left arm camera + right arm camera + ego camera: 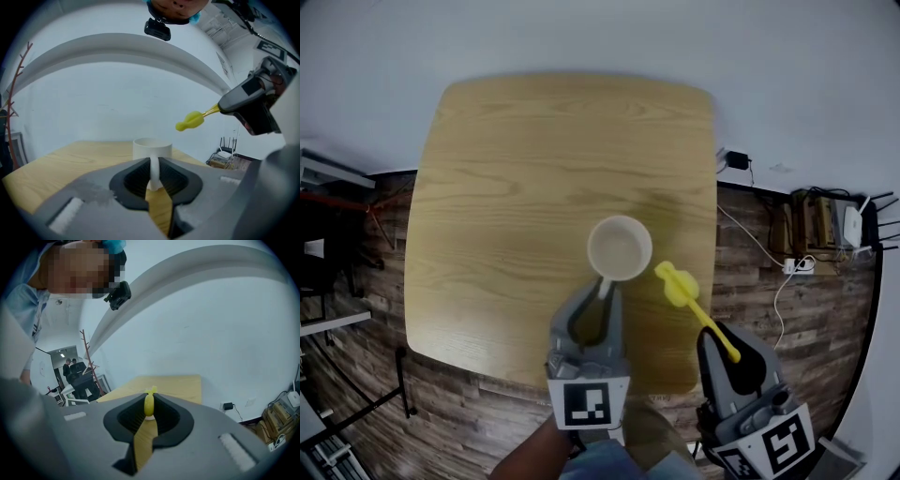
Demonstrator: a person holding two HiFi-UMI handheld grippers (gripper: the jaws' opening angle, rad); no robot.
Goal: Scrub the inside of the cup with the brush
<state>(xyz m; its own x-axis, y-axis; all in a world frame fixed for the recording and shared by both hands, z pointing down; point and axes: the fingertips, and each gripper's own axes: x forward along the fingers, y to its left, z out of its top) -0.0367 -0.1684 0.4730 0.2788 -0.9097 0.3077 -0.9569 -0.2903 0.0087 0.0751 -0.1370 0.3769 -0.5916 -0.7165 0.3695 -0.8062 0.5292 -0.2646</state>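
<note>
**Cup held by its handle as brush hovers beside it**

A white cup [620, 248] is standing upright just right of centre in the head view, its mouth facing up and only its pale inner bottom showing. The left gripper [602, 298], reaching in from the lower centre, is clamping its jaws on the cup's handle [605, 286]; the left gripper view is showing the thin white handle pinched between the black pads. Just to the cup's lower right, apart from its rim, a yellow brush [694, 307] is pointing its head up-left, with the right gripper [733, 361] closing tightly on the end of its stem. Everything is sitting on a light wooden table [506, 216]. Dark plank flooring [787, 319] is running along the frame's right and lower edges, where white cables [769, 253] are trailing toward a white router [852, 225], below a pale wall [787, 84].
</note>
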